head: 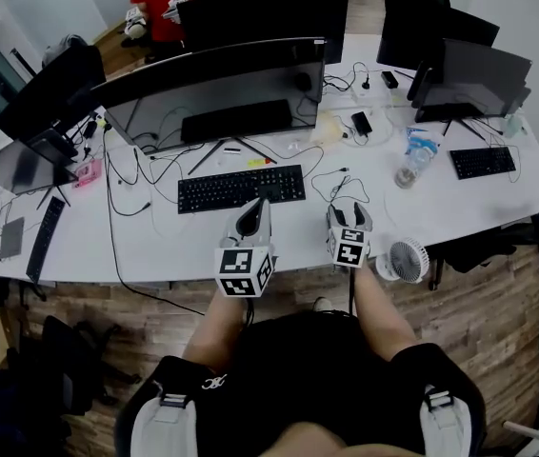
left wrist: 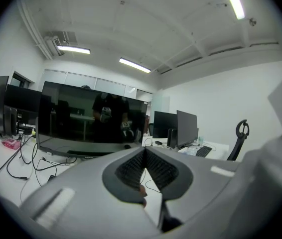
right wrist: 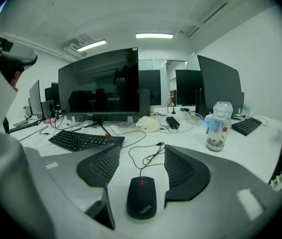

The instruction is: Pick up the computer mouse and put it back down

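Observation:
A black computer mouse [right wrist: 141,197] with a red scroll wheel lies flat on the white desk [right wrist: 260,148]. In the right gripper view it sits between the two dark pads, with a gap on each side. My right gripper [right wrist: 142,151] is open around it, and its pads do not touch it. Its thin black cable [right wrist: 151,158] runs away across the desk. In the head view my right gripper [head: 348,211] covers the mouse. My left gripper [head: 258,204] is held over the desk's front edge near the keyboard, and in the left gripper view it [left wrist: 144,151] is shut with nothing in it.
A black keyboard [head: 241,188] lies left of the mouse, in front of a wide monitor [head: 217,93]. To the right are a plastic bottle [head: 414,165] and a small white fan [head: 405,260] at the desk's edge. Cables and a power brick [head: 361,123] lie behind.

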Tool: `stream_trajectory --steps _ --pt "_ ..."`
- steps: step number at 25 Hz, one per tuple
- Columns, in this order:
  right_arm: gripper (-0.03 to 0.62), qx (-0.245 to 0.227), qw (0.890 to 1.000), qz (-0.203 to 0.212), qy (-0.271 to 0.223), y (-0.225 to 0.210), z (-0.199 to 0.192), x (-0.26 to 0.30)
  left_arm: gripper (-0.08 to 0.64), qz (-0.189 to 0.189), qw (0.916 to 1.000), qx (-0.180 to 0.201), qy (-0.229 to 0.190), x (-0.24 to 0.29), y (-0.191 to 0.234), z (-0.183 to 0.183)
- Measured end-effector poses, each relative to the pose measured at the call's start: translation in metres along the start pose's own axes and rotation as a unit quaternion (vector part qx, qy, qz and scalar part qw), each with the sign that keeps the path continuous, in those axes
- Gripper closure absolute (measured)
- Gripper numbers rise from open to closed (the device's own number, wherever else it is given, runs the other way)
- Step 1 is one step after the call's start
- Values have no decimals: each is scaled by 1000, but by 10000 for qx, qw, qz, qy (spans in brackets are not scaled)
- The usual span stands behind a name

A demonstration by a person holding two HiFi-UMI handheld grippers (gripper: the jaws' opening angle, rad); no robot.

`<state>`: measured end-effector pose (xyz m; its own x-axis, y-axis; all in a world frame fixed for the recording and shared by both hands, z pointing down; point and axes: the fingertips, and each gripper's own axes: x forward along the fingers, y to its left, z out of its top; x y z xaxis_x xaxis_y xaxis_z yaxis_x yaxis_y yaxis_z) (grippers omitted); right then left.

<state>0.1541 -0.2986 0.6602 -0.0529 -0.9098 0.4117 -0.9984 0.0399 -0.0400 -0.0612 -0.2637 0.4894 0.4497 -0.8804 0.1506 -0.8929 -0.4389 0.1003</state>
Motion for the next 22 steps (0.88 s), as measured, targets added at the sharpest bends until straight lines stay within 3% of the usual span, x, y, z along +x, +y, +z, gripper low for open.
stream_trajectory --steps 12,19,22 --pt "330 -28 9918 -64 1276 -15 -81 23 508 228 9997 -3 90 -1 3 -9" --pt "331 24 9886 344 1465 -1 -95 36 508 358 9993 -10 103 -2 4 -11" --pt "330 1 9857 333 1652 -3 -104 38 508 417 9991 -9 101 -3 5 -11"
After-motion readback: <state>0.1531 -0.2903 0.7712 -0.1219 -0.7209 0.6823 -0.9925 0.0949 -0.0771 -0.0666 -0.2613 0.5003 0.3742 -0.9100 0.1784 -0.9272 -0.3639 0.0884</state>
